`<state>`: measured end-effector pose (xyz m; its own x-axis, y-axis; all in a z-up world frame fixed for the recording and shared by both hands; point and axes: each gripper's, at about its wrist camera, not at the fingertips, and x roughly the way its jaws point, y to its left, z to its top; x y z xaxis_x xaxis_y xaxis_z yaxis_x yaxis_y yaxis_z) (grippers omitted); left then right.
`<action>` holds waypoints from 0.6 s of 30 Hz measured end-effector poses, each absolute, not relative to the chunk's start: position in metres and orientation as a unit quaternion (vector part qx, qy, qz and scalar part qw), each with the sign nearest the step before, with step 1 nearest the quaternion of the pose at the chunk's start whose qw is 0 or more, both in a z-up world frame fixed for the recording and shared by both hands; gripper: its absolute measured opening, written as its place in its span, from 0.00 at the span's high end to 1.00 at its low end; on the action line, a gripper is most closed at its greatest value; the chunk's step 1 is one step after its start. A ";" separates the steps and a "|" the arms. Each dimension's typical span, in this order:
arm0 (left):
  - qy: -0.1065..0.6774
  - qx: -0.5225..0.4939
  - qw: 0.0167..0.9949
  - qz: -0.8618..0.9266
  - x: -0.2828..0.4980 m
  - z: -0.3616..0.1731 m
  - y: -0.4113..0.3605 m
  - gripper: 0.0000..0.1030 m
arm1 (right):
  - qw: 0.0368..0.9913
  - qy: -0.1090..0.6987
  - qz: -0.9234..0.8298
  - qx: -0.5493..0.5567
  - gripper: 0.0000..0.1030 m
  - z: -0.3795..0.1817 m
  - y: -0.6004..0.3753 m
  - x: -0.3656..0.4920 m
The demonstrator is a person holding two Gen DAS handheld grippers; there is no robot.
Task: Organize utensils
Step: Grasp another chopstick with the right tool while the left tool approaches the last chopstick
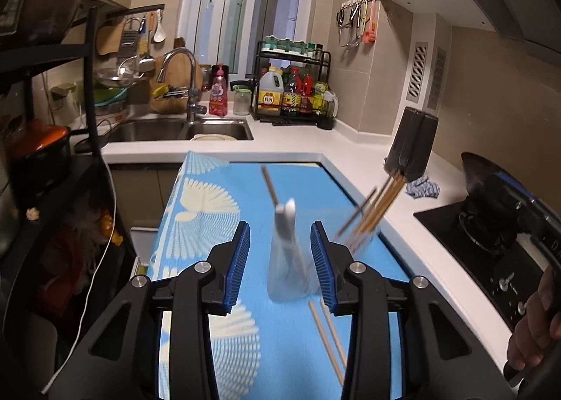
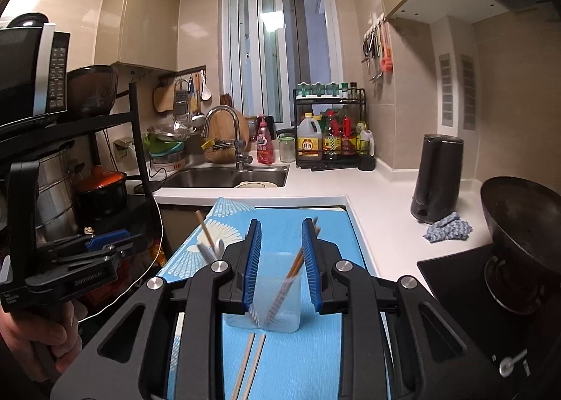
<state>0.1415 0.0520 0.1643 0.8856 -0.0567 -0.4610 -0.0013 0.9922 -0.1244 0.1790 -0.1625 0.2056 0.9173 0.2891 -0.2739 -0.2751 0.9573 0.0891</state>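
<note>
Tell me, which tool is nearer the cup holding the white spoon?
Left. The left tool straddles the spoon cup, which sits between its open jaws. The right tool straddles the other cup, the one with chopsticks, off to the spoon cup's right.

Left wrist view sits low over the blue fan-patterned mat (image 1: 217, 210), looking along its blue-padded fingers (image 1: 242, 259) toward the steel sink (image 1: 182, 129) at twelve o'clock. Right wrist view rides just beside it, facing the same way, close on a clear plastic cup (image 2: 277, 295). Both share mat, sink, window (image 2: 284, 46), and the black stove (image 1: 491, 249) at three o'clock
</note>
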 end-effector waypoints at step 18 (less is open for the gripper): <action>0.293 -0.106 0.949 0.047 0.024 0.020 0.051 0.83 | 0.952 0.269 0.139 0.050 0.77 0.018 -0.137 0.092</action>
